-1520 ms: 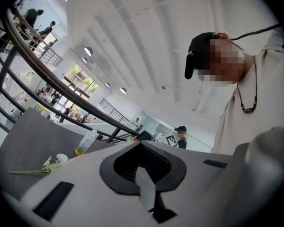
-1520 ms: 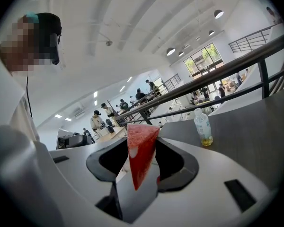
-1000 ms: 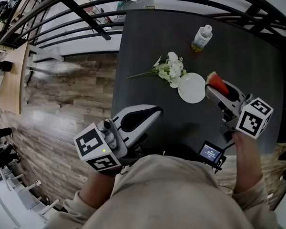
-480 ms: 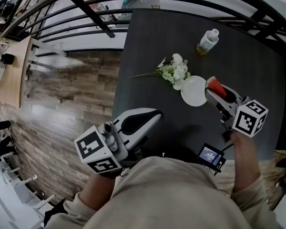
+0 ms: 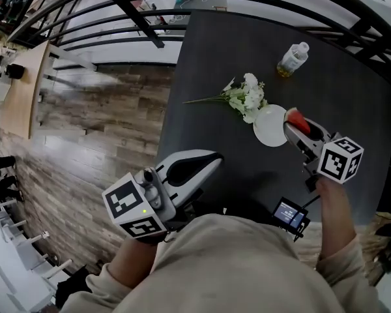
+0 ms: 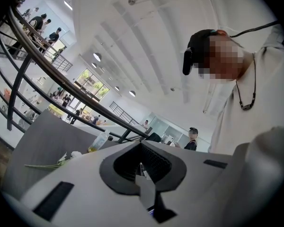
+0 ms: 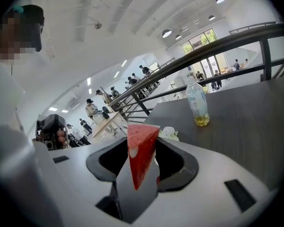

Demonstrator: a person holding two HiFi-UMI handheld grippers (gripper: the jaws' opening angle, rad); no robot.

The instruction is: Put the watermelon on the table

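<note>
Jaws of the left gripper (image 5: pixel 214 157) pressed together on nothing, held level at near left by the near-left edge of the surface (image 5: pixel 247 44). Jaws of the right gripper (image 5: pixel 293 128) closed on the watermelon (image 5: pixel 298 120), a red wedge pinched by its flat sides with the wide end outward, at right, just beside the right rim of the white plate (image 5: pixel 267 128). Cannot tell whether it touches the surface; probably a little above it. For the step in hand: lower gently onto bare dark surface right of the plate, not onto it. Part the jaws only once the wedge bears on the surface. Then back out along the jaws' own line, so as not to drag or tip it. Likely soft and slippery, so no extra squeeze. Plate empty. Just beyond, to the left, a spray of white flowers (image 5: pixel 247 96) lying flat against the plate's far-left rim. Farthest, a small clear bottle (image 5: pixel 292 59), capped, upright, with a shallow layer of yellowish liquid at the bottom.
</note>
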